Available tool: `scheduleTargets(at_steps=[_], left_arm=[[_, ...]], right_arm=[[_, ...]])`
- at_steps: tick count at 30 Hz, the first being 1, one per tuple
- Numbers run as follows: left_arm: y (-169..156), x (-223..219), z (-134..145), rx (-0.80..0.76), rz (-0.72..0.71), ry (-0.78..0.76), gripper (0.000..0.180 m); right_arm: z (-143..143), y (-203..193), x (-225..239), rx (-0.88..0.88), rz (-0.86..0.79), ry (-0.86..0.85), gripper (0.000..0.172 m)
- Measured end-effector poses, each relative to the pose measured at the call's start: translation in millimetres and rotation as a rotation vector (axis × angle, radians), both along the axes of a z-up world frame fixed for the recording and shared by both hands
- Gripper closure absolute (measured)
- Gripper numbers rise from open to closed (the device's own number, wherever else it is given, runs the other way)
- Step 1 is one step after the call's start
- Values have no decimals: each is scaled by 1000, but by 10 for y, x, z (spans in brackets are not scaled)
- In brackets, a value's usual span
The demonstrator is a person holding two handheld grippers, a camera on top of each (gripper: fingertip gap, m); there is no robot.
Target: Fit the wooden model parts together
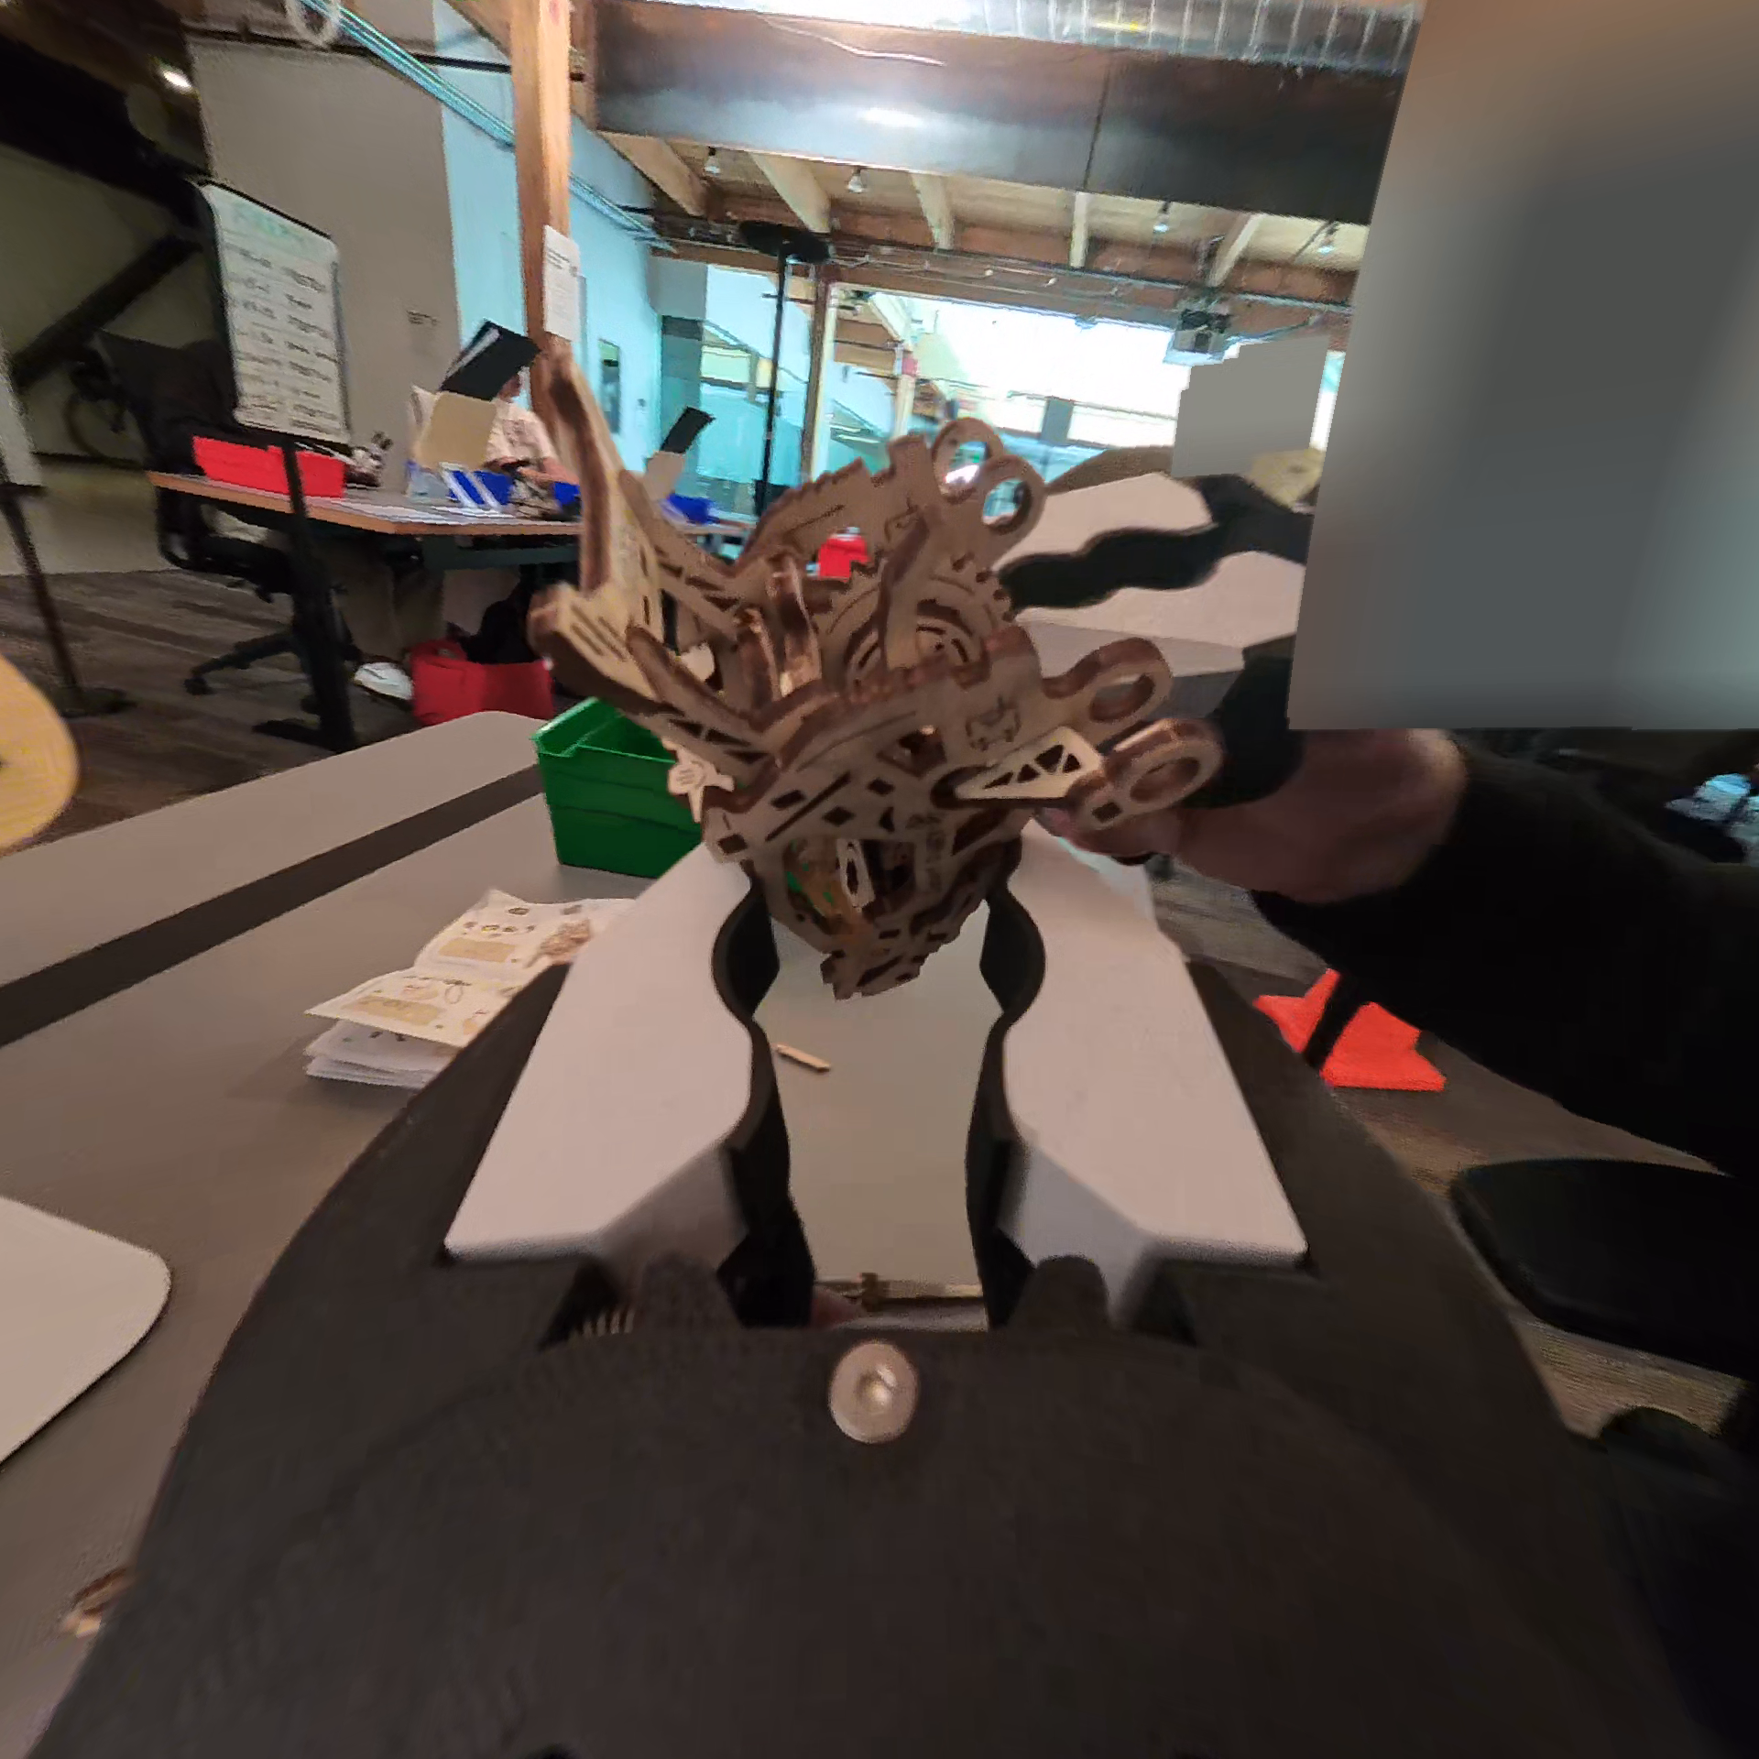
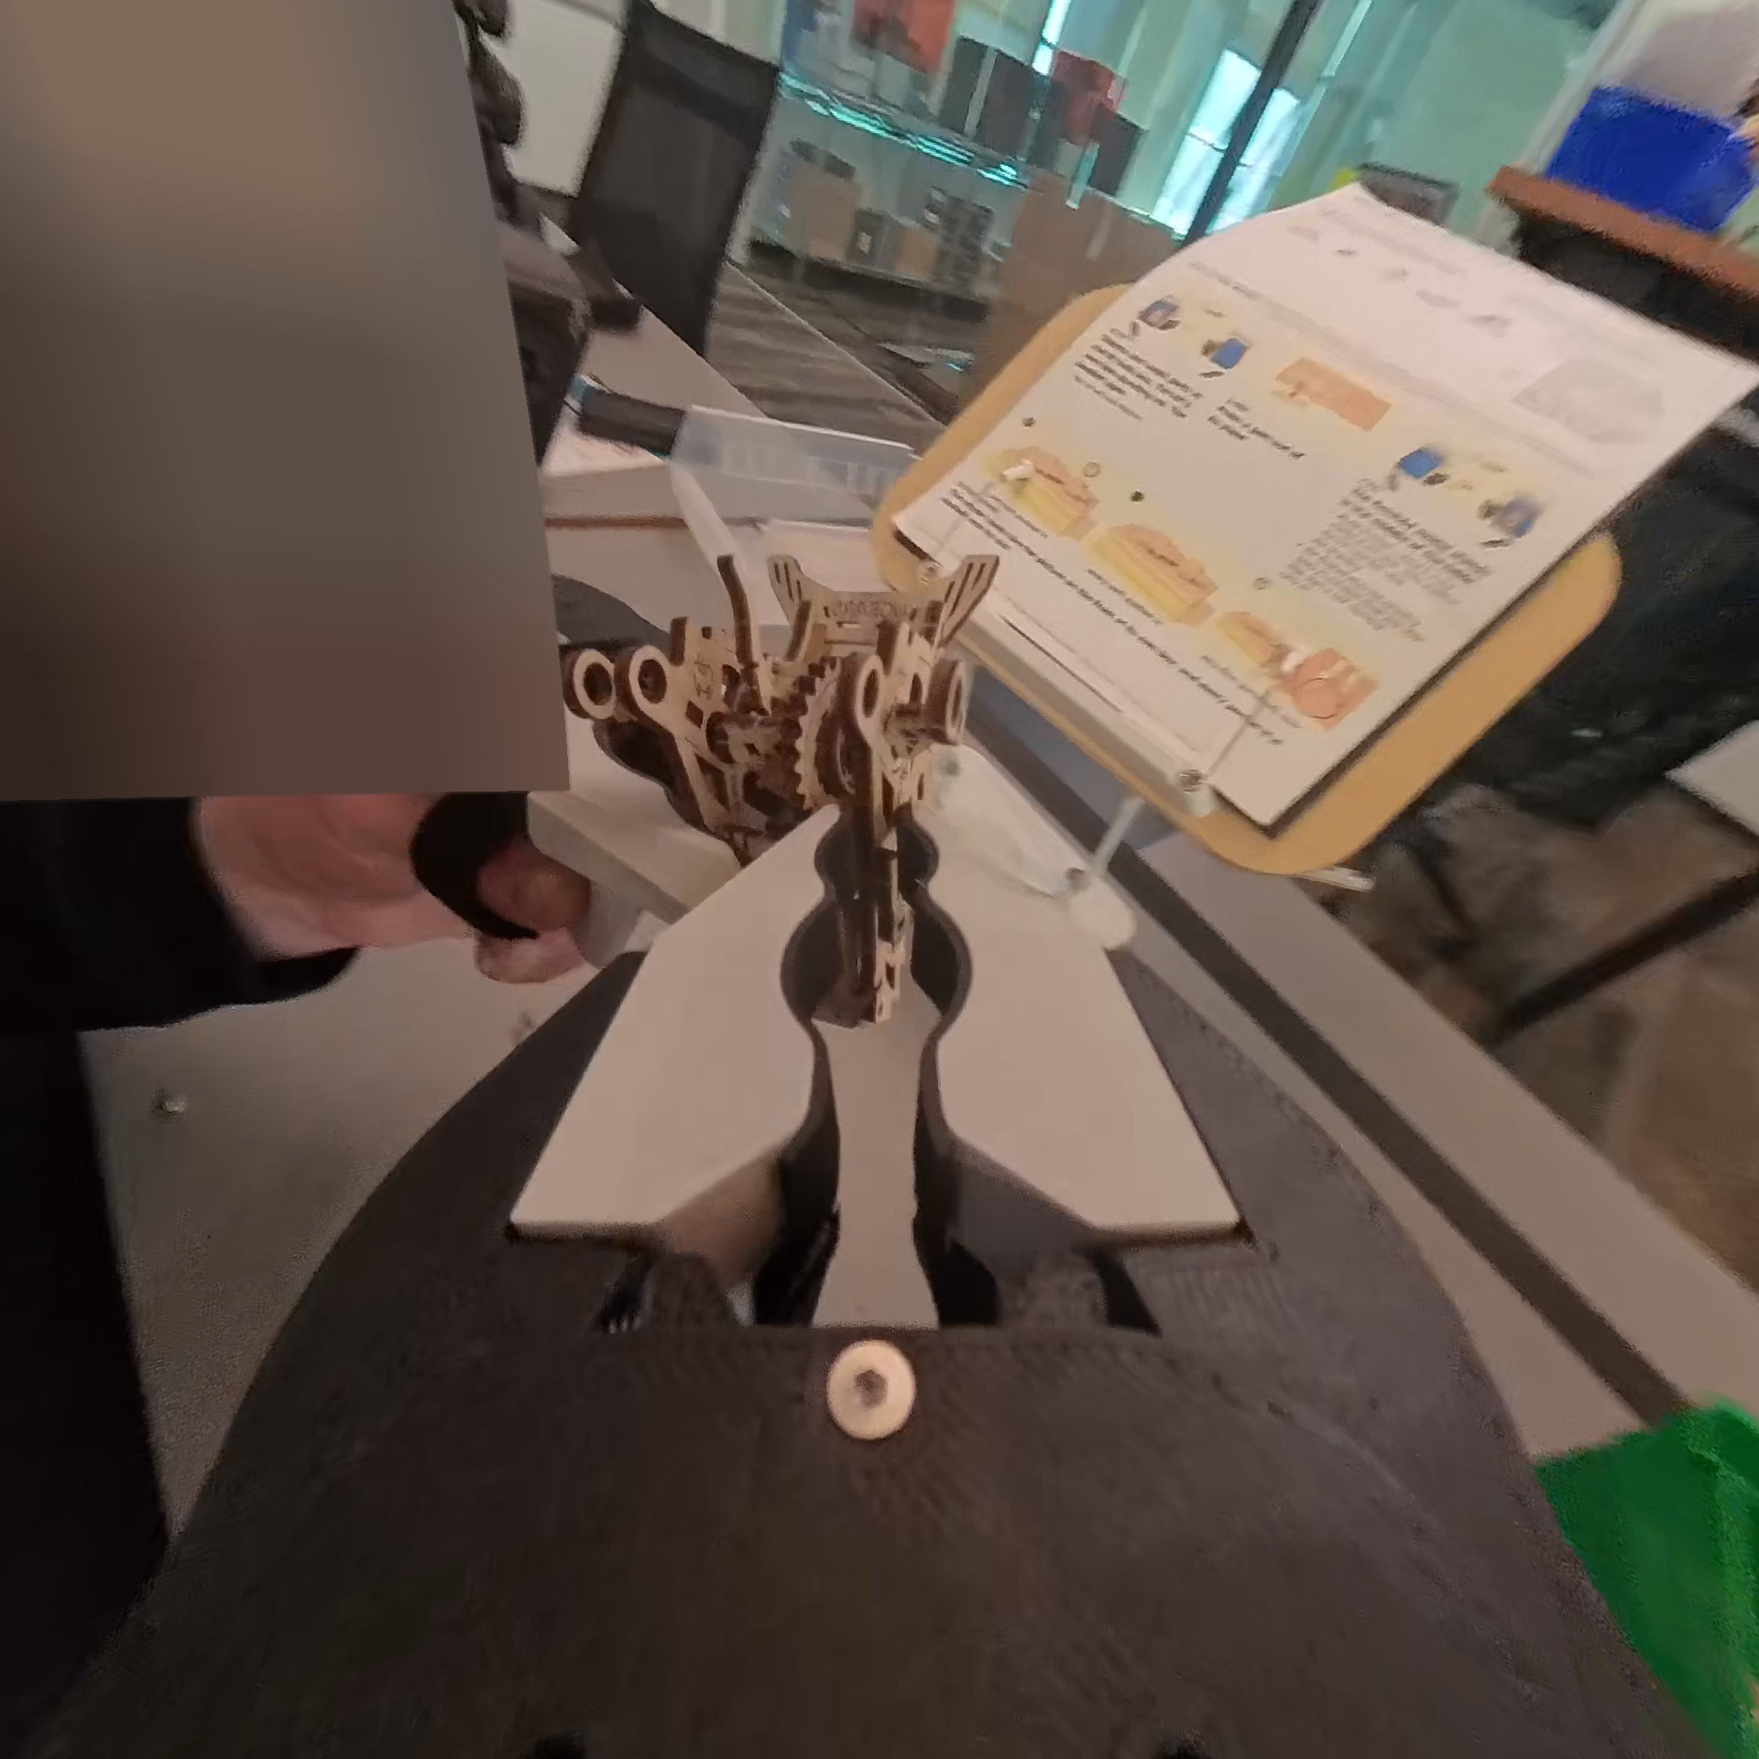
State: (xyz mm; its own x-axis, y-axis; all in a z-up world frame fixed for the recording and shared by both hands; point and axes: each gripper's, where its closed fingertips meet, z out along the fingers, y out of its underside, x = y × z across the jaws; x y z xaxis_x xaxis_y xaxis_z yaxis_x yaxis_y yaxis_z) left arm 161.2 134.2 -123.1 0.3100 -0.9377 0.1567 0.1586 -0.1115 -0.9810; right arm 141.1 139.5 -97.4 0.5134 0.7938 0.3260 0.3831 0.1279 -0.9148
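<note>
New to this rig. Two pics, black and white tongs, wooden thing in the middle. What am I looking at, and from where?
There is no robot: a person holds a pair of hand-held tongs in each hand, and a wide-angle camera on each pair looks forward along its two white fingers.

The left view shows the left tongs closed around the lower part of a pale laser-cut wooden model with gears and ring-shaped lugs. The right view shows the right tongs nearly shut on a thin plate of the same model. Both pairs grip it in the air.

On the grey table lie a green plastic bin, folded instruction leaflets and a small wooden sliver. An open instruction booklet on a stand stands beyond.
</note>
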Motion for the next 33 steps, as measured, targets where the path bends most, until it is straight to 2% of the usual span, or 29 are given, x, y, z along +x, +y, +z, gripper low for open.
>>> scheduleTargets(at_steps=[2, 5, 9, 12, 19, 21, 24, 29, 33], left_arm=[[45, -7, -15, 17, 48, 28, 142], [66, -23, 24, 54, 85, 45, 142], [42, -45, 58, 63, 37, 28, 142], [27, -60, 72, 47, -17, 6, 142], [39, -39, 111, 44, -57, -51, 140], [54, -40, 135, 62, -30, -55, 139], [96, -44, 207, 98, 43, -60, 125], [148, -80, 245, 171, 151, -49, 132], [130, -105, 261, 199, 159, -47, 133]], right_arm=[[-19, 41, 17, 35, -58, -48, 169], [8, 53, 24, 40, -72, -31, 169], [36, 20, -4, -78, 1, 71, 169], [48, 10, -24, -108, 29, 81, 168], [77, 38, -27, -48, -33, 45, 168], [95, 54, -24, -25, -60, 40, 169], [77, 46, -77, 0, -90, 33, 169], [120, 43, -118, 31, -126, 59, 169], [134, 24, -136, 26, -109, 59, 169]])
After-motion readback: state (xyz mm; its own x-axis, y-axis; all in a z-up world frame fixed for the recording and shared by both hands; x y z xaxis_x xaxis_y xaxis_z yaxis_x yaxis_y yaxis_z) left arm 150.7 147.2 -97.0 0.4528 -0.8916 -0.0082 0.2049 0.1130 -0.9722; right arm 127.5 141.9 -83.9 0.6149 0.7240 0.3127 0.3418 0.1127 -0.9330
